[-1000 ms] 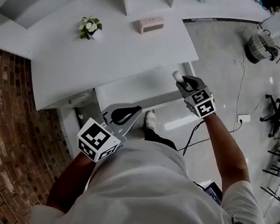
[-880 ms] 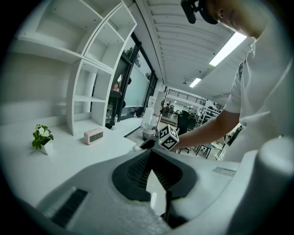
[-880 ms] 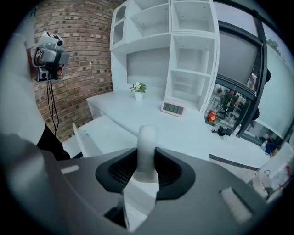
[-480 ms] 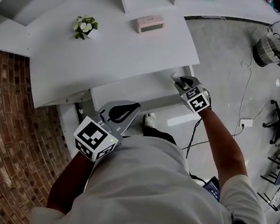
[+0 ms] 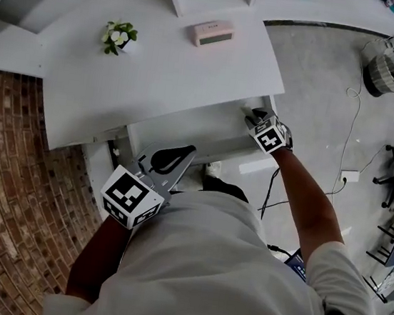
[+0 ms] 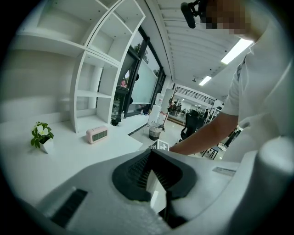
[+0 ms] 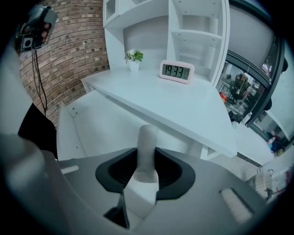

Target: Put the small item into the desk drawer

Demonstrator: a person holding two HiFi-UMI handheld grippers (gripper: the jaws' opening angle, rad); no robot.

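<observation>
While the right gripper [image 5: 255,116] hung over the right end of the open desk drawer [image 5: 179,126], its fingers [image 7: 173,173] were clamped on the small item [image 7: 148,144] — a white, round-tipped cylinder. The cylinder's long axis ran straight out along the fingers, with its free end poking past their tips. In the right gripper view that free end pointed toward the underside edge of the desk [image 5: 166,63], and the bare drawer floor spread out below and to the left of it. The item therefore looked to be already above the drawer or at its near rim. My judgement is that the coming move depended on lowering it leftward into the cavity before letting go. The left gripper [image 5: 183,155] sat near the drawer's front left, well apart from the item — its fingers were together on nothing.
</observation>
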